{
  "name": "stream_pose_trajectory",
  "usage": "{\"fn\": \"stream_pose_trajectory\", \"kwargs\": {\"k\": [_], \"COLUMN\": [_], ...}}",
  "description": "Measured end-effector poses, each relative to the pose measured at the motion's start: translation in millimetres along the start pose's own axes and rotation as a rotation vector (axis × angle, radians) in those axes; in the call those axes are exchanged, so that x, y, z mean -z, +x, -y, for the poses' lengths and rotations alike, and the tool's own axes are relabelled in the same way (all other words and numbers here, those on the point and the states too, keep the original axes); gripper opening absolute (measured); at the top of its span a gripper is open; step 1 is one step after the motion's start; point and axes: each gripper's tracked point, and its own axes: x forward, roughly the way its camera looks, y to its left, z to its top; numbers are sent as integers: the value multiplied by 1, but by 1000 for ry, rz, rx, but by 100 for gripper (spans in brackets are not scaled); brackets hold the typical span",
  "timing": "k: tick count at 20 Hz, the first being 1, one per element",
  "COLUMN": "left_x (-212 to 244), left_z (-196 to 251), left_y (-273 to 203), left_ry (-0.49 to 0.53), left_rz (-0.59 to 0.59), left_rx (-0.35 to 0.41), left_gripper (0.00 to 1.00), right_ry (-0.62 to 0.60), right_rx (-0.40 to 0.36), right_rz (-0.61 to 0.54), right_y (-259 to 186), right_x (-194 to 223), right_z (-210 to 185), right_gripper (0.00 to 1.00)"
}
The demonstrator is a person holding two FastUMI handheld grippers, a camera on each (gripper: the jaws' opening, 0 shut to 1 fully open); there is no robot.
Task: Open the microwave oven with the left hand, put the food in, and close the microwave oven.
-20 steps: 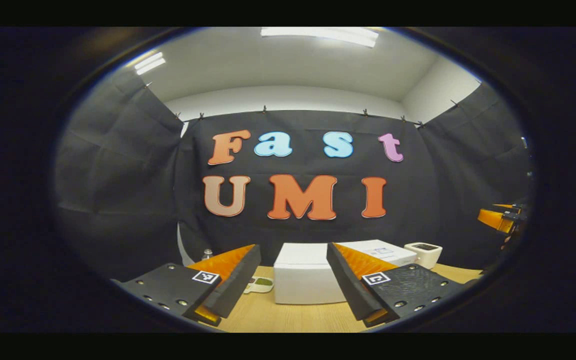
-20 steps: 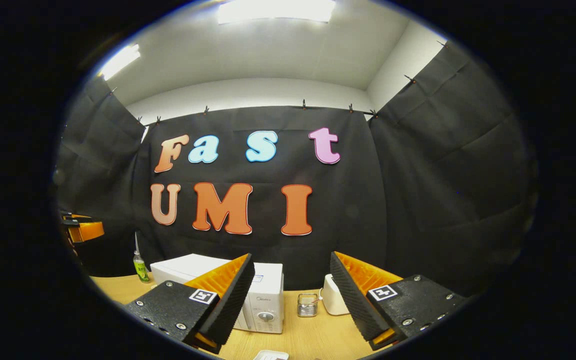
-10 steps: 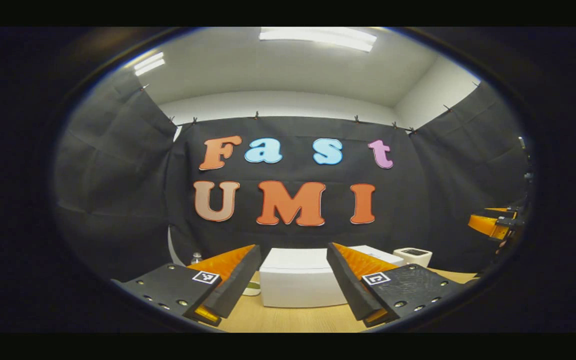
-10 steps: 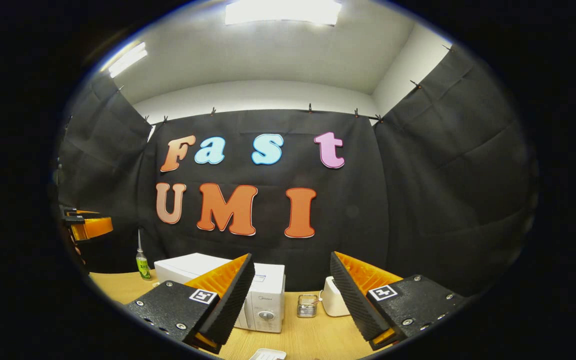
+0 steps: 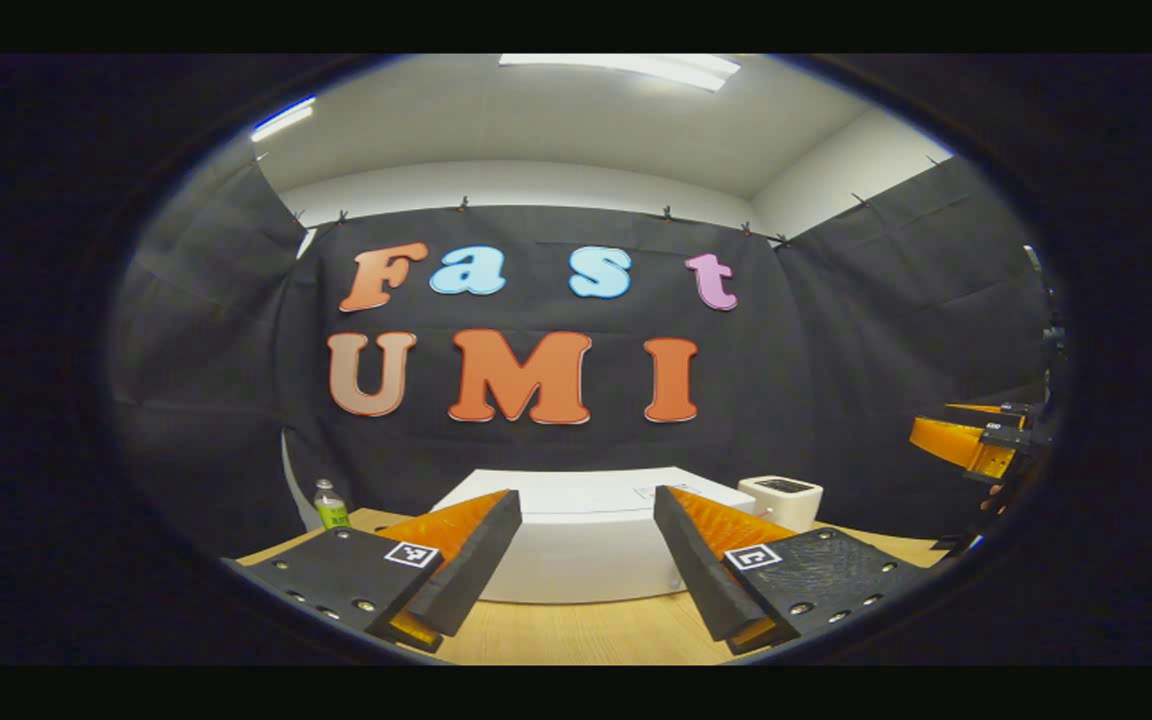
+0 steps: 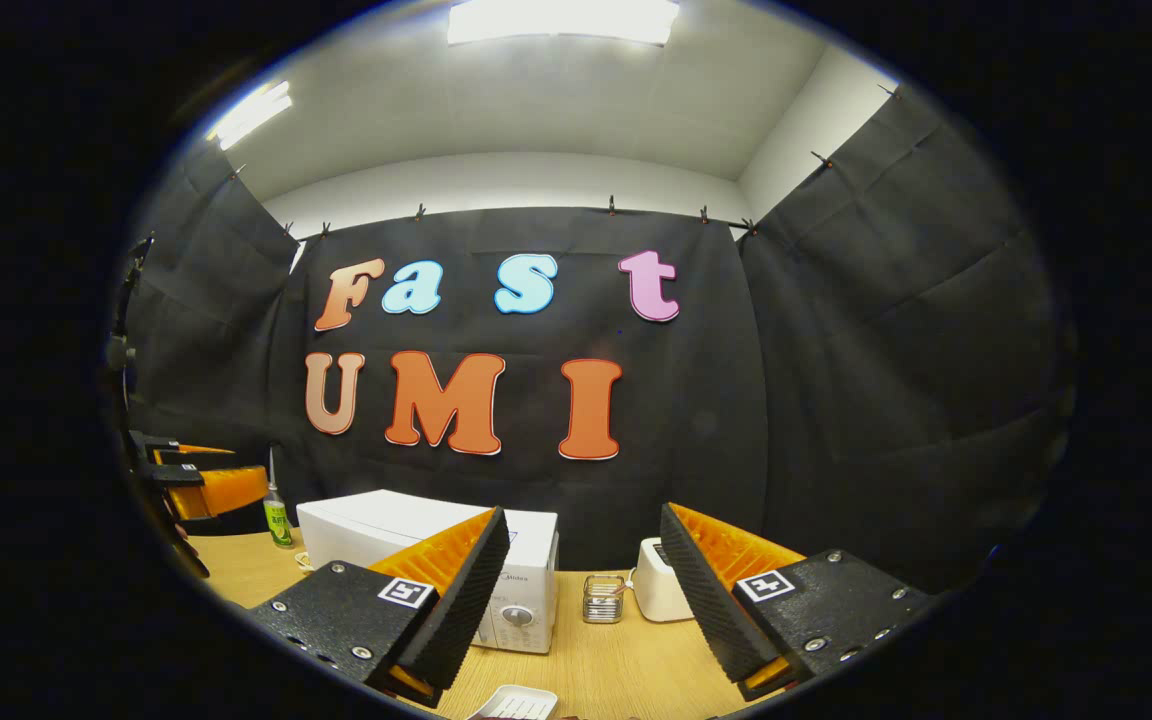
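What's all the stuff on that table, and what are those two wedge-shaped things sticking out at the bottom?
microwave oven: one, white, middle of the table, door shut
toaster-like appliance: one, white, right of the microwave
small wire holder: one, metallic, between microwave and appliance
bottle: one, green label, left of the microwave
dish: one, white, table's near edge
table: one, light wood
left gripper: one, jaws open, facing the microwave
right gripper: one, jaws open, holding nothing
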Motion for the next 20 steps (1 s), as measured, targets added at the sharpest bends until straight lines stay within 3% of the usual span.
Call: {"fn": "stream_pose_trajectory", "kwargs": {"k": [6, 9, 10, 11, 12, 15, 19, 20], "left_x": [66, 104, 117, 129, 141, 177, 222, 226], "left_z": [65, 91, 98, 104, 108, 115, 126, 123], "left_y": [45, 67, 75, 83, 91, 116, 146, 150], "left_ry": [-28, -11, 6, 30, 55, 88, 98, 100], "left_rz": [-50, -61, -72, -77, -89, -133, -209, -212], "left_rx": [91, 112, 109, 107, 98, 63, 85, 68], "left_gripper": [84, 94, 88, 94, 84, 81, 72, 61], "right_ry": [3, 19, 21, 22, 21, 25, 45, 49], "right_rx": [10, -8, -25, -27, -23, -8, -13, -12], "right_rz": [-49, -129, -158, -173, -182, -202, -239, -247], "right_y": [2, 4, 1, 0, 3, 3, 1, 3], "right_x": [46, 83, 95, 104, 108, 125, 149, 156], "right_z": [23, 30, 31, 35, 42, 56, 68, 71], "right_gripper": [94, 94, 95, 94, 95, 94, 95, 95]}}
